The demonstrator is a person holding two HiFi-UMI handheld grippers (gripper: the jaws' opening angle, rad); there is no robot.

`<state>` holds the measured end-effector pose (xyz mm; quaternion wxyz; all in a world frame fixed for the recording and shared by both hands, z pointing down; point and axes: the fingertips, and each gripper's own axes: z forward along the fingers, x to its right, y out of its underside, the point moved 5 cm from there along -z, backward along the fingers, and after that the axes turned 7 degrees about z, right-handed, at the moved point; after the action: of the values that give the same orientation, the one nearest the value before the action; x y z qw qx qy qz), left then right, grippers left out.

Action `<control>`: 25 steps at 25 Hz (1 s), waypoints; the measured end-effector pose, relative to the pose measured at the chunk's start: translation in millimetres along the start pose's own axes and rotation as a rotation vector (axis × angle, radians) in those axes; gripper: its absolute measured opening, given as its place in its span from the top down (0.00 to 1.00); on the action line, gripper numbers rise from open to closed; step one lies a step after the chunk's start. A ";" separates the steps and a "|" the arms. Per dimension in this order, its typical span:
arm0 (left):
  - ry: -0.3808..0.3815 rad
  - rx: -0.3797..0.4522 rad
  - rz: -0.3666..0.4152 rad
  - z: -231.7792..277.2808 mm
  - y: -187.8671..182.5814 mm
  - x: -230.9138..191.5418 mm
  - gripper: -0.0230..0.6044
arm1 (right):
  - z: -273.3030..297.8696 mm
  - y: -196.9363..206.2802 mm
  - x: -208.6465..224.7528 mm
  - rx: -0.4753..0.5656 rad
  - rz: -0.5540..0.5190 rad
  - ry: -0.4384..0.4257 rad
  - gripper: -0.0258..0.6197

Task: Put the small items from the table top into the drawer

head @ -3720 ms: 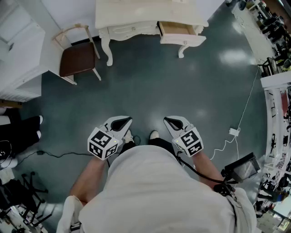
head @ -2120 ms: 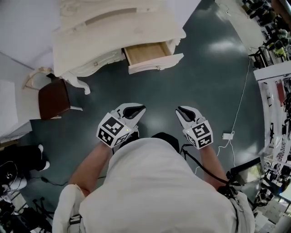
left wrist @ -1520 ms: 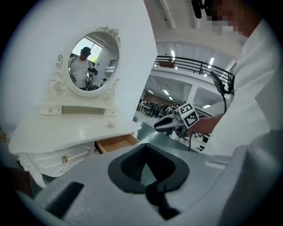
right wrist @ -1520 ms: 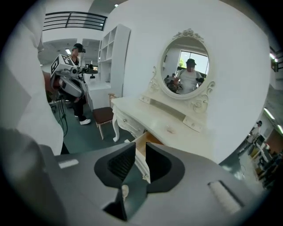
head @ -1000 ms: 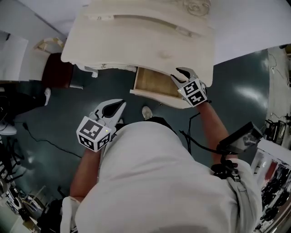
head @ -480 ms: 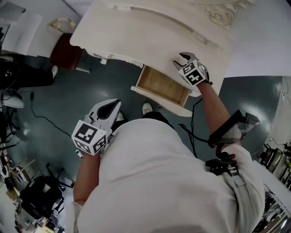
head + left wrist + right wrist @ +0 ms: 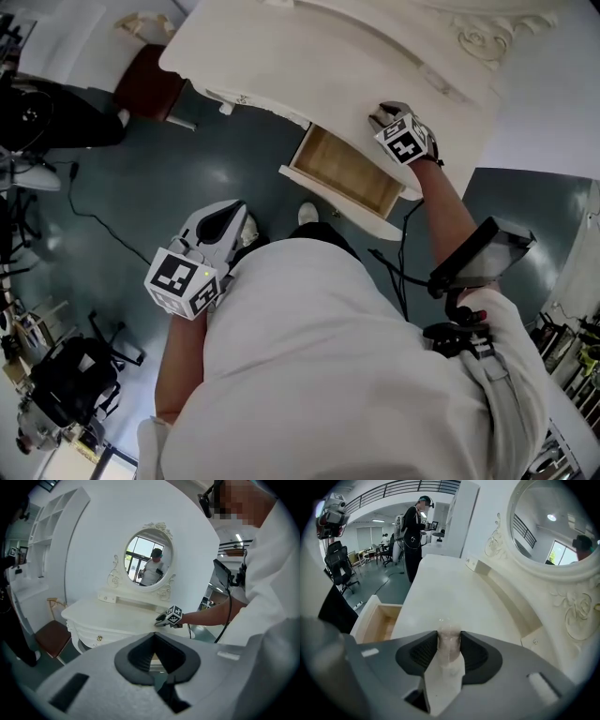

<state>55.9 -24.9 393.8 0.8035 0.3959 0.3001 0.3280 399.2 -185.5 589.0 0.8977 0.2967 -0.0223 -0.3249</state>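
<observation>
Right gripper jaws closing on small translucent cylindrical item, sitting on cream dressing-table top beside open wood-lined drawer. Left gripper hanging over dark floor, jaws pressed together, gripping nothing.

The person has walked from the open floor up to the dressing table, and its worktop now fills the top of the head view. The right tongs, earlier low by the body, now reach over the worktop past the drawer, closing around a small clear item.
</observation>
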 end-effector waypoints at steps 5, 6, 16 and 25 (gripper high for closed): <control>-0.011 0.000 0.005 -8.1 4.8 -3.6 0.96 | -0.9 -2.5 -4.6 0.009 0.012 0.001 0.73; -0.010 0.000 0.009 -9.6 4.7 -3.9 0.96 | -2.6 -3.0 -6.1 0.011 0.016 0.001 0.73; 0.045 -0.006 0.040 -16.0 3.2 0.3 0.96 | -27.0 -8.9 -33.1 0.026 0.027 -0.008 0.74; 0.091 -0.010 0.068 -25.4 6.7 2.5 0.96 | -41.1 -5.5 -78.5 0.024 0.032 -0.037 0.75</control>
<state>36.7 -8.6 386.0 0.7794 0.3866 0.3212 0.3741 343.8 -120.7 564.1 0.8985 0.3010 -0.0475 -0.3158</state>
